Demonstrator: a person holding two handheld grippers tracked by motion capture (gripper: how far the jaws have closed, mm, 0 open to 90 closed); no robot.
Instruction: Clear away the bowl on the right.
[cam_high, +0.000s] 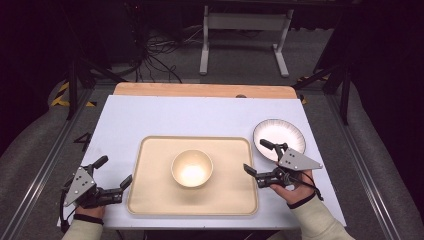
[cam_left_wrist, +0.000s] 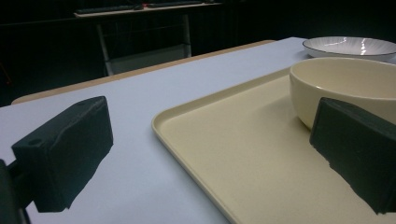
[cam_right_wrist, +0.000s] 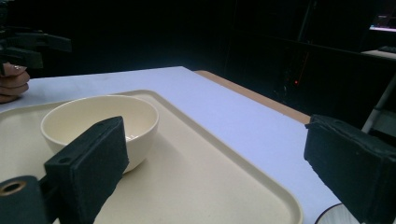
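A cream bowl stands upright in the middle of a cream tray on the white table. A white plate with a dark rim lies just right of the tray. My left gripper is open by the tray's left edge, with nothing between its jaws. In the left gripper view the bowl sits ahead on the tray, behind the right jaw. My right gripper is open over the tray's right edge, beside the plate. The right gripper view has the bowl behind its left jaw.
A wooden strip runs along the table's far edge. Beyond it stand a white desk frame and loose cables on the floor. Metal rails flank the table on both sides.
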